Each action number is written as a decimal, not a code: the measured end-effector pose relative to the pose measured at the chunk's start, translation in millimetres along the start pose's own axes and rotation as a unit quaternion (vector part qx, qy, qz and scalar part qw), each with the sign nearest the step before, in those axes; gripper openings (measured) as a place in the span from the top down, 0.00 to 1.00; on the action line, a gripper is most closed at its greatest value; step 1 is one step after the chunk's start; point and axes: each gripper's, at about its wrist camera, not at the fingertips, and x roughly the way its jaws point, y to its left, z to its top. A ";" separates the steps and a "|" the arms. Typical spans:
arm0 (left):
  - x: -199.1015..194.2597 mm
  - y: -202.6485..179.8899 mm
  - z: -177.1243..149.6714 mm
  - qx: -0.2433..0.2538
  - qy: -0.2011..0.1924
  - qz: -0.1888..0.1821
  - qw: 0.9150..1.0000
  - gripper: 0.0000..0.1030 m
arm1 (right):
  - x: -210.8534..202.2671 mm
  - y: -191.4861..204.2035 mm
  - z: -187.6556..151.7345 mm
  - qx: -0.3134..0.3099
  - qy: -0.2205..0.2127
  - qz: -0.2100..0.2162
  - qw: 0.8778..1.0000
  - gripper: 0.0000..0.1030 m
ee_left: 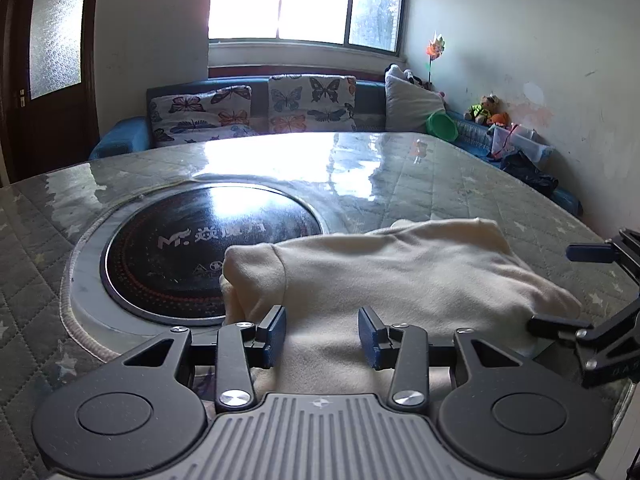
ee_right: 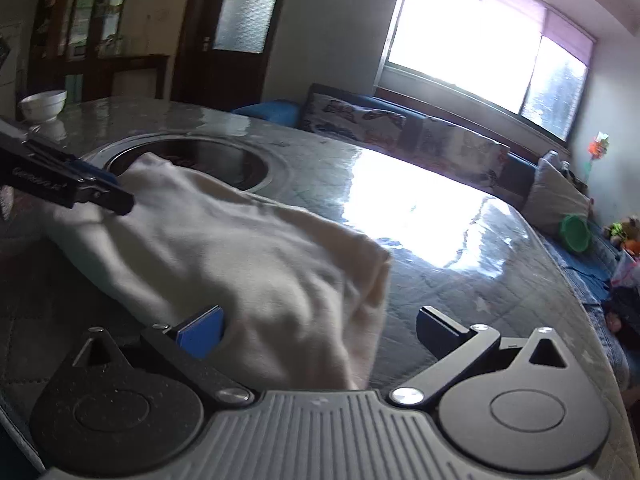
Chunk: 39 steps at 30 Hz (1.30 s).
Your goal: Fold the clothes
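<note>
Garment: soft matt cream cloth. Counter: quilted fabric under glossy clear film. Round inset hob: glossy black glass.

Left hand-held gripper and right hand-held gripper both gape, level.

Blown-out window glare, fisheye warping.

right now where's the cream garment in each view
Left wrist: cream garment lies lower centre-right, just beyond the left gripper.
Right wrist: it spreads across centre-left, its near end between the right gripper's fingers.
Shared landmark: round black cooktop.
</note>
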 end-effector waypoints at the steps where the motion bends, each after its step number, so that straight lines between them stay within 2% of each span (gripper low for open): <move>1: -1.0 -0.1 -0.5 0.001 0.000 0.001 1.000 0.58 | -2.3 -5.2 -0.7 0.012 -0.002 -0.005 1.000 0.00; 5: -4.9 -0.3 -2.7 0.006 -0.001 0.004 1.000 0.58 | -4.8 -21.1 -4.3 0.038 0.000 -0.029 0.999 0.00; 9: -8.8 -0.6 -4.8 0.011 -0.001 0.008 1.000 0.58 | 3.7 -29.0 -13.7 0.041 0.025 -0.048 0.998 0.00; 13: -12.7 -0.9 -6.9 0.016 -0.002 0.011 1.000 0.58 | 3.8 -28.3 -12.6 0.040 0.029 -0.044 0.998 0.00; 19: -16.3 -1.8 -2.7 0.016 -0.009 0.011 1.000 0.57 | 3.3 -21.3 11.8 0.020 -0.004 -0.039 0.999 0.00; 27: -7.4 11.4 -3.9 -0.003 0.012 0.018 1.000 0.55 | 27.7 -17.7 6.6 0.015 0.025 -0.033 0.999 0.00; 33: -13.5 11.5 18.3 0.003 -0.020 0.014 1.000 0.57 | 27.4 -24.1 20.5 0.009 0.017 -0.027 0.999 0.00; 39: 8.8 11.6 35.3 0.004 -0.023 0.016 1.000 0.60 | 42.7 -28.0 41.2 0.002 0.003 -0.019 1.000 0.00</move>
